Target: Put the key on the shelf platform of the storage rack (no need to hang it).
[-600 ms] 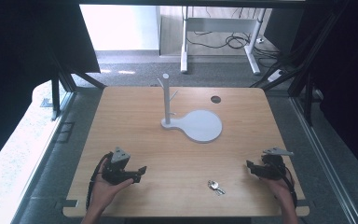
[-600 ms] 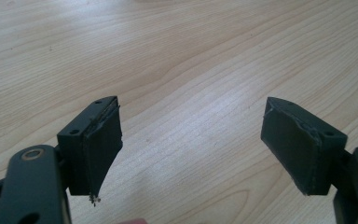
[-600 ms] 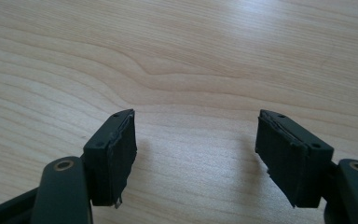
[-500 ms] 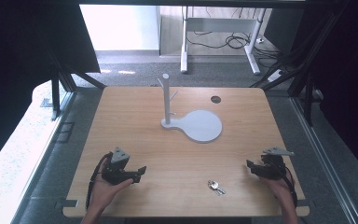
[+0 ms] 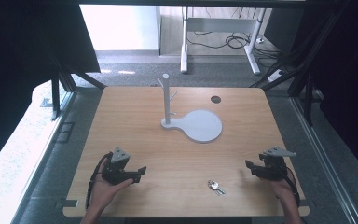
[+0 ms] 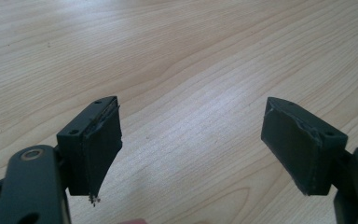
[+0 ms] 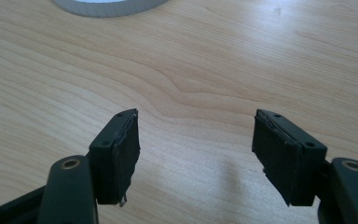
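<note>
high view: left gripper and right gripper, fingers apart, flank keys.

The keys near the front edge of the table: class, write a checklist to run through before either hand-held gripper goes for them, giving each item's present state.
1. Left hand-held gripper open, nothing between its jaws: ok.
2. Right hand-held gripper open, nothing between its jaws: ok.
3. Keys lying flat on the table, apart from both grippers: ok.
4. Bare wood between the right gripper and the keys: ok.
5. White stand upright, well behind the keys: ok.
6. How the keys are joined, ring or tag: cannot tell, too small.
</note>
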